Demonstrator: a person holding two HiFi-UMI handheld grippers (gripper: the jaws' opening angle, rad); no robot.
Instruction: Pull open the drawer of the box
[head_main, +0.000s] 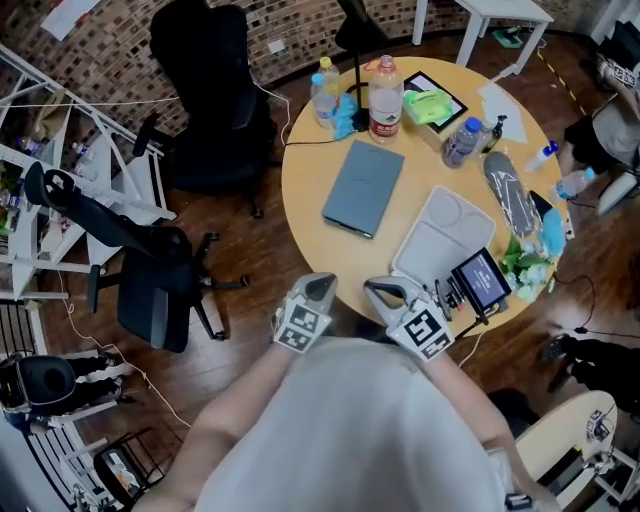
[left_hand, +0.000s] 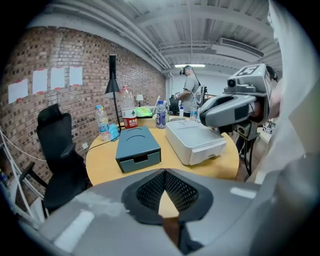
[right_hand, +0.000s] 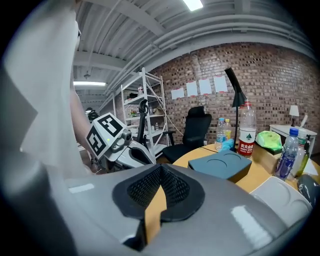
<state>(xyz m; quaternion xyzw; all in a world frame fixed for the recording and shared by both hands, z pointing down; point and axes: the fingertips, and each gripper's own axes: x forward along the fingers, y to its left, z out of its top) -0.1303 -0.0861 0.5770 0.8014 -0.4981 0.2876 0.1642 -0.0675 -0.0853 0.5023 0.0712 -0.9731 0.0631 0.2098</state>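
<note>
The blue-grey box (head_main: 363, 187) lies in the middle of the round wooden table (head_main: 305, 180). In the left gripper view the box (left_hand: 137, 145) faces me with its drawer front (left_hand: 141, 160) pushed in. My left gripper (head_main: 320, 284) hovers at the table's near edge, short of the box, jaws shut (left_hand: 165, 171) and empty. My right gripper (head_main: 379, 291) hangs beside it, over the near corner of a white drawer box (head_main: 443, 237), jaws shut (right_hand: 160, 168) with nothing between them. From the right gripper view the blue box (right_hand: 225, 166) lies ahead to the right.
Water bottles (head_main: 384, 97), a black lamp (head_main: 355, 60), a green cloth on a tablet (head_main: 432, 103) and a small screen (head_main: 482, 279) crowd the table's far and right sides. Black office chairs (head_main: 160, 285) stand to the left, white shelving (right_hand: 145, 107) behind. A person (left_hand: 187, 92) stands far off.
</note>
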